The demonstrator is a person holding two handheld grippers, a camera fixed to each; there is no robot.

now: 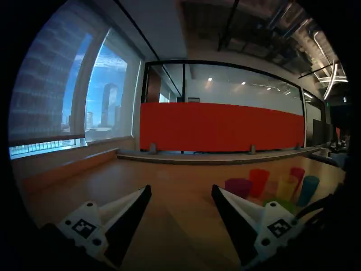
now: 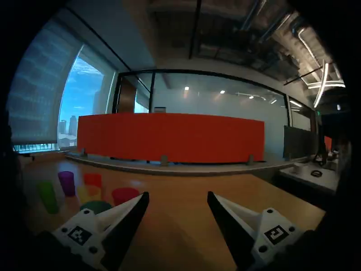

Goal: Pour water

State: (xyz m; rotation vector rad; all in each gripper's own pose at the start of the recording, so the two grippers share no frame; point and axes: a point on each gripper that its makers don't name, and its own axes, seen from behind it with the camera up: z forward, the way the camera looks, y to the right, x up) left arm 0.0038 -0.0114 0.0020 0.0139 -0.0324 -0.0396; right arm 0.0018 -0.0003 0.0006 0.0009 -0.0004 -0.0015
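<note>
- Cluster of coloured plastic cups (image 1: 258,180) at four o'clock on the wooden table (image 1: 180,235) in the left gripper view, upright, long axes vertical; left gripper (image 1: 181,189) spread wide, holding nothing.
- Right gripper view: cups (image 2: 67,183) at eight o'clock; right gripper (image 2: 177,195) likewise spread and empty.
- Probably light, thin-walled, easily tipped: pinch one mid-wall, gently, keeping it vertical until pouring.

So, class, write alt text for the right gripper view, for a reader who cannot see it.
The open, empty two-finger right gripper hovers over a long wooden table. A cluster of coloured plastic cups stands to its left, clear of the fingers. Behind runs a red-orange partition panel.
</note>
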